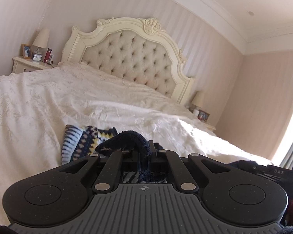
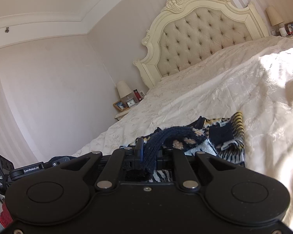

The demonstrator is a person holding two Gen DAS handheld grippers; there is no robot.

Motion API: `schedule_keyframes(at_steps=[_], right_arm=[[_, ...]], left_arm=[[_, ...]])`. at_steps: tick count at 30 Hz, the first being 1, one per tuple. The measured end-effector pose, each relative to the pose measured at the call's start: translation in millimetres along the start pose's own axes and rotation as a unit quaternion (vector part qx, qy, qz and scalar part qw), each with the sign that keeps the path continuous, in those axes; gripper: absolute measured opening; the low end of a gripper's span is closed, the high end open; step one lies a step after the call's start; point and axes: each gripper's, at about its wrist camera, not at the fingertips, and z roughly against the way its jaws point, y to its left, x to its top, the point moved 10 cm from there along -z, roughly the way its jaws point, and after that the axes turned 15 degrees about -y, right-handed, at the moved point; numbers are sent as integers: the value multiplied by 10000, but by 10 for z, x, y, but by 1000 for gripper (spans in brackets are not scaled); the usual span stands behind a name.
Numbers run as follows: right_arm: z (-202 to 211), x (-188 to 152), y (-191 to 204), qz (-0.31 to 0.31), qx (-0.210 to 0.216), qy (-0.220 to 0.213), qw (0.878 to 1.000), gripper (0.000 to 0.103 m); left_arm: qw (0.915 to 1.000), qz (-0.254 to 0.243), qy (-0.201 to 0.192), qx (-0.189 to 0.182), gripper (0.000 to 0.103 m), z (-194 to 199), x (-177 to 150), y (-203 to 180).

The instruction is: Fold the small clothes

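A small knitted garment [image 1: 82, 142], patterned in navy, white and yellow, lies on the cream bedspread [image 1: 39, 101]. My left gripper [image 1: 144, 154] is shut on its dark navy hem, which loops up over the fingers. In the right wrist view the same garment [image 2: 224, 136] spreads to the right, and my right gripper [image 2: 149, 156] is shut on another stretch of the navy hem [image 2: 166, 136]. Both pinched edges are lifted slightly off the bed. The fingertips of both grippers are hidden by the cloth.
A tufted cream headboard [image 1: 130, 58] stands at the far end of the bed. Nightstands with lamps [image 1: 41, 39] and small items flank it. The other gripper's body [image 1: 273, 173] shows at the right edge. Sunlight falls across the bedspread's right side [image 2: 273, 74].
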Motion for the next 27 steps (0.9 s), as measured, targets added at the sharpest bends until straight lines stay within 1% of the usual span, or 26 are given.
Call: schedule_keyframes(at_steps=[3,7,11,14,18,21,27], right_arm=[[-392,72,-192,13,-59,-48,10000,17],[-931,90,-413,-47,-259,23,9997,17],[-1355,-32,-674,-148,-546,192,9982,17],[-1581,-191,-890,-206,-810,310,9960,17],[-1768,-405,-1123,-276,-1100,369,9929,17],[-1784,-543,-1191,-204,-1239,360,9914,17],[-1778,-751,-1244,41,-1427,315,9893,17]], left_arm=[[10000,18,-15,57,5,-391,63,98],[9995,181,89,224,5,-908,55,274],[9980,230,315,488,5,-1410,-96,501],[9957,274,504,733,5,-1674,-284,664],[9918,295,664,1053,5,-1860,-550,821],[9903,164,657,1216,6,-1901,-693,877],[9895,-14,568,1326,7,-1918,-837,986]])
